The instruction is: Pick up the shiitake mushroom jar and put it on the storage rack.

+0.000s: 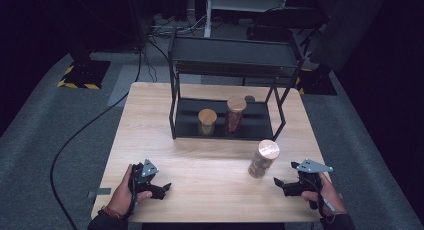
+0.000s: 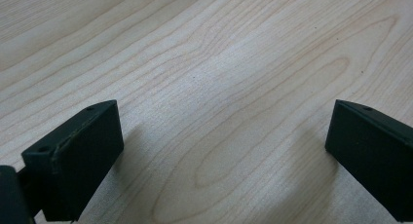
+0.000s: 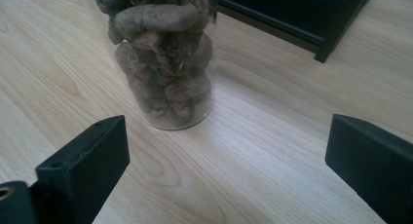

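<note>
Black jaws of the right gripper [image 3: 221,170] stand wide apart with nothing between them, low over the wood. Just ahead of them stands the glass jar [image 3: 165,63], full of lumpy brown pieces, upright on the table [image 1: 200,160] near the right front corner. To grab it well, I think the gripper should slide forward so the jar sits in the middle of the gap, then squeeze slowly so the smooth glass does not slip or tip. The left gripper [image 2: 221,156] is spread wide too, with only bare pale wood under it. Farther back a black rack [image 1: 175,95] holds two more jars [image 1: 207,121]. Grey floor and a dark room lie around the table.
</note>
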`<state>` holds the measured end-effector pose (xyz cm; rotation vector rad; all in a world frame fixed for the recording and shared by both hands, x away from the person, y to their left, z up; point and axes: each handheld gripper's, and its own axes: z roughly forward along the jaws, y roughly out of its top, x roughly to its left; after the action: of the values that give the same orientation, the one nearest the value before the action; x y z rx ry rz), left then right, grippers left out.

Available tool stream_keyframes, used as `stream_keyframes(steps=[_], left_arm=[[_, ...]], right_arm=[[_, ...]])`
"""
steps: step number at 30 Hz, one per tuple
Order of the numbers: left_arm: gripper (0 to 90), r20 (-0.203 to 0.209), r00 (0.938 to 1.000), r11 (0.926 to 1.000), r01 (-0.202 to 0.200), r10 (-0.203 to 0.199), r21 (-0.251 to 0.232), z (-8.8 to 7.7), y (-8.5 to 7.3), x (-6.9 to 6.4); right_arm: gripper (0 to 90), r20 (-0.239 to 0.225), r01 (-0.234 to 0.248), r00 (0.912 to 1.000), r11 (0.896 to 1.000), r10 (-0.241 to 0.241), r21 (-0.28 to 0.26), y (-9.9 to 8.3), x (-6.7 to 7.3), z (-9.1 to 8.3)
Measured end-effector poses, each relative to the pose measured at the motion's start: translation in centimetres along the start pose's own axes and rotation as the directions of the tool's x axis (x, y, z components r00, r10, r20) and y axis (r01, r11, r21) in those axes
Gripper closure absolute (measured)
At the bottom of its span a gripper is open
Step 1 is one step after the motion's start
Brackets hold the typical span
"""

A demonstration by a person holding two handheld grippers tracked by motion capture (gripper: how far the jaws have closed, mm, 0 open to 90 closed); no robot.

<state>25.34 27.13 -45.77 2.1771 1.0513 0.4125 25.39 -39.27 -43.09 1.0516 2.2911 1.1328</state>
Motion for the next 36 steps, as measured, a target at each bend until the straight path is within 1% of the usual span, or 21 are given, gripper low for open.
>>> stream_keyframes(steps=[6, 10, 14, 15, 20, 30, 36], left_arm=[[0.2, 0.000, 1.0000, 1.0000, -0.001, 0.001, 0.001, 0.0, 0.0, 0.0], [0.2, 0.001, 1.0000, 1.0000, 0.000, 0.000, 0.000, 0.0, 0.0, 0.0], [0.2, 0.001, 1.0000, 1.0000, 0.000, 0.000, 0.000, 0.0, 0.0, 0.0], [0.2, 0.001, 1.0000, 1.0000, 0.000, 0.000, 0.000, 0.0, 0.0, 0.0], [0.2, 0.001, 1.0000, 1.0000, -0.001, 0.001, 0.000, 0.0, 0.0, 0.0], [0.2, 0.001, 1.0000, 1.0000, 0.000, 0.000, 0.000, 0.0, 0.0, 0.0], [0.2, 0.001, 1.0000, 1.0000, 0.000, 0.000, 0.000, 0.0, 0.0, 0.0]], right_arm=[[2.2, -0.022, 0.022, 0.9995, 1.000, -0.022, 0.002, 0.4, 0.3, 0.5], [2.2, -0.026, 0.028, 0.9993, 1.000, -0.028, -0.002, 0.6, 0.5, 0.7], [2.1, -0.023, 0.023, 0.9995, 1.000, -0.023, -0.010, 0.8, 0.8, 1.0], [2.2, -0.025, 0.030, 0.9992, 0.999, -0.031, -0.011, 0.9, 0.9, 1.0], [2.1, -0.029, 0.036, 0.9989, 0.999, -0.037, -0.018, 1.3, 1.2, 1.2], [2.3, -0.046, 0.020, 0.9987, 0.999, -0.022, -0.045, 1.7, 1.3, 1.6], [2.3, -0.054, 0.020, 0.9983, 0.999, -0.023, -0.041, 2.0, 1.3, 2.1]])
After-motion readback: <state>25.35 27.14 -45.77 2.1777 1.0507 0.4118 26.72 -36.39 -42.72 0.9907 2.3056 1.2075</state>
